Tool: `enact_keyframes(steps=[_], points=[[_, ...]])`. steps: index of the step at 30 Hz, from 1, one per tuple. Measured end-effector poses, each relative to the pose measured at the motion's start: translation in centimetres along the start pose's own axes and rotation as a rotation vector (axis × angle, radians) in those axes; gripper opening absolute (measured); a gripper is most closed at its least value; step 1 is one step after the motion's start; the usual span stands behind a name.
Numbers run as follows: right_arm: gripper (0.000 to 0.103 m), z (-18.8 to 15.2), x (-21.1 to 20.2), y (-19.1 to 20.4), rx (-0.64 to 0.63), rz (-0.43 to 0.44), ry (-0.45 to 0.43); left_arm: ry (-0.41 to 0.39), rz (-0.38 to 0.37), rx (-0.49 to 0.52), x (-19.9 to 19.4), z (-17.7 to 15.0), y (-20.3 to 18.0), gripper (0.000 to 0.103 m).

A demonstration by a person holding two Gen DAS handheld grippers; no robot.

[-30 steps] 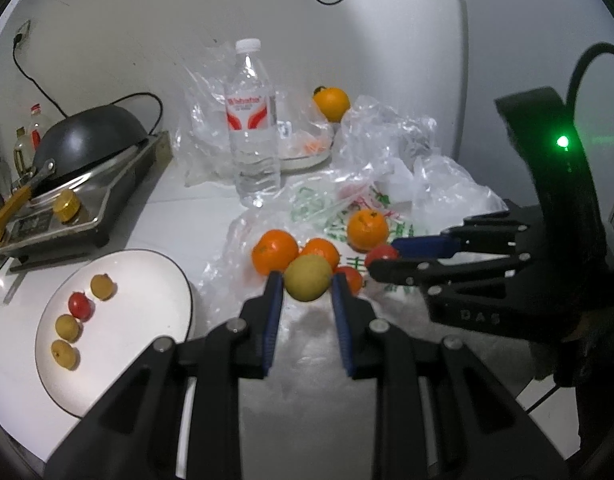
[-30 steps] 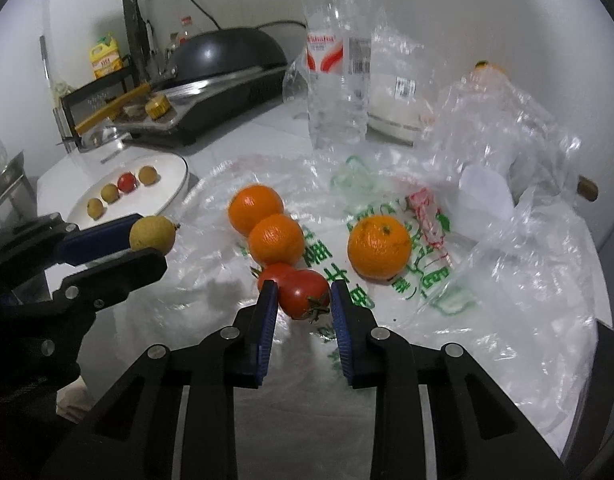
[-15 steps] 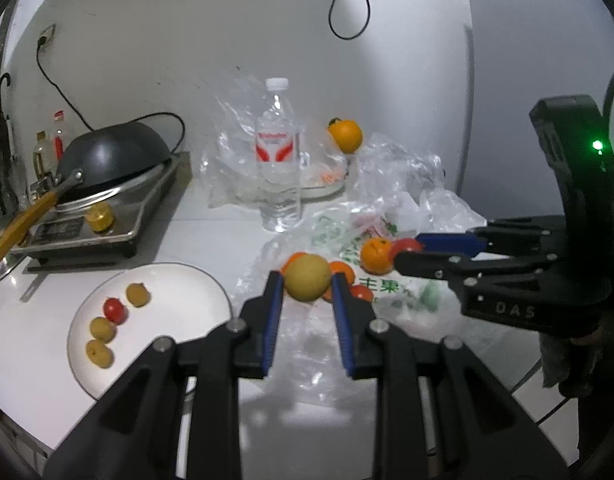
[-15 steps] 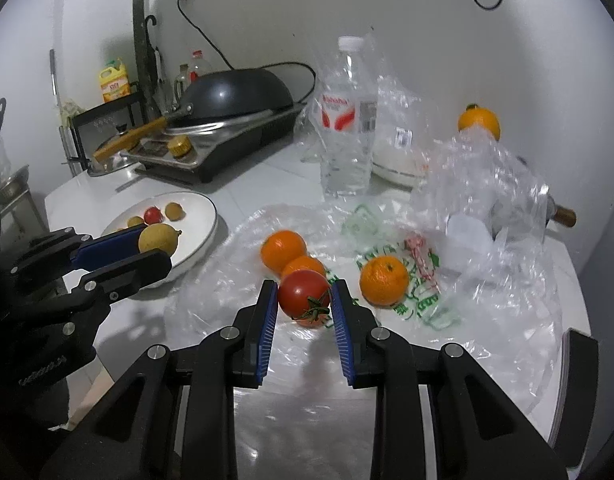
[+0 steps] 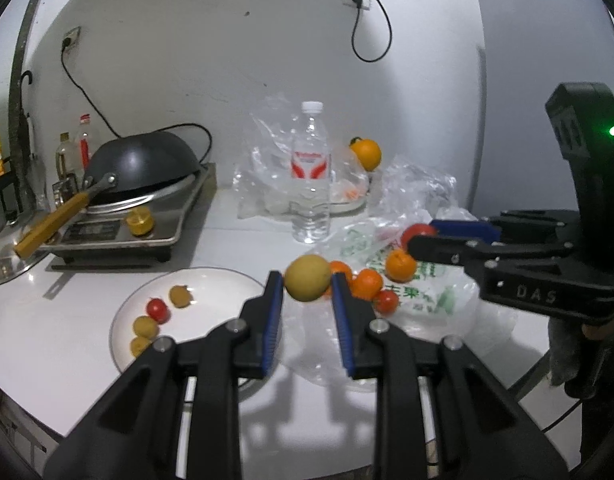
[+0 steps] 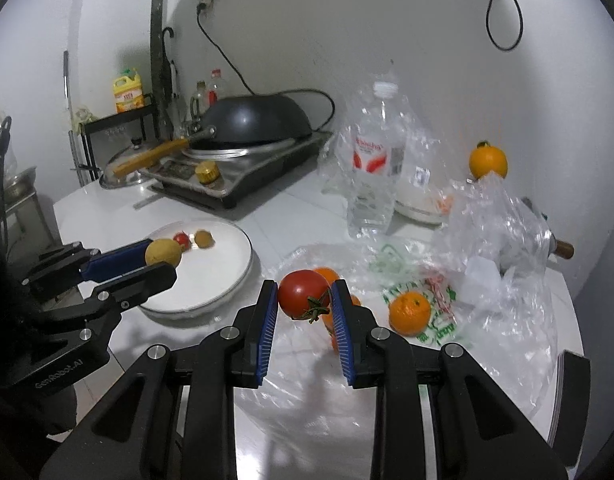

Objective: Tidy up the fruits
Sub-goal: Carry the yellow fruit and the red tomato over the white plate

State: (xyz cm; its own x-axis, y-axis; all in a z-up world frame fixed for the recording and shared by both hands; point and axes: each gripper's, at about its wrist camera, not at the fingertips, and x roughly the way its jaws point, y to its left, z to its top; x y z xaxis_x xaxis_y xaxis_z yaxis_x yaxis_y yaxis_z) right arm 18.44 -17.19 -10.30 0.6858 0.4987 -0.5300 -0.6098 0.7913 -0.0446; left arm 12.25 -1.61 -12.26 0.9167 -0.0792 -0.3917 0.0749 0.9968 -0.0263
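Above the white worktop [image 5: 79,344], the left tongs [image 5: 307,286] grip a yellow fruit [image 5: 307,283]; the right tongs [image 6: 303,300] grip a tomato [image 6: 301,293].

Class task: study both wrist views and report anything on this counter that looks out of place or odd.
One orange sits alone, perched high behind the crumpled plastic bags near the wall, away from the oranges on the printed bag. The wok lies upside down on the cooker. Nothing looks spilled or damaged.

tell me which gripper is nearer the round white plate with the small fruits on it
Left. The left gripper, shut on a yellow-green fruit, hangs at the round white plate's near edge. The right gripper, shut on a red tomato, is off to the plate's right, over the clear plastic bag.
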Motion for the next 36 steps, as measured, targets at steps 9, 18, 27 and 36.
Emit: enact_keyframes(steps=[9,18,27,36], points=[[0.029,1.8,0.1,2.2,-0.017,0.021,-0.049,-0.022,0.081,0.006,-0.8,-0.1,2.4,0.026],[0.029,2.9,1.8,4.0,-0.035,0.046,-0.045,-0.035,0.094,-0.033,-0.3,-0.6,4.9,0.026],[0.029,3.3,4.0,5.2,-0.051,0.065,-0.013,0.001,0.095,-0.071,1.2,-1.6,6.9,0.026],[0.029,3.4,6.4,5.7,-0.056,0.085,0.018,0.040,0.099,-0.086,3.1,-2.5,8.3,0.026]])
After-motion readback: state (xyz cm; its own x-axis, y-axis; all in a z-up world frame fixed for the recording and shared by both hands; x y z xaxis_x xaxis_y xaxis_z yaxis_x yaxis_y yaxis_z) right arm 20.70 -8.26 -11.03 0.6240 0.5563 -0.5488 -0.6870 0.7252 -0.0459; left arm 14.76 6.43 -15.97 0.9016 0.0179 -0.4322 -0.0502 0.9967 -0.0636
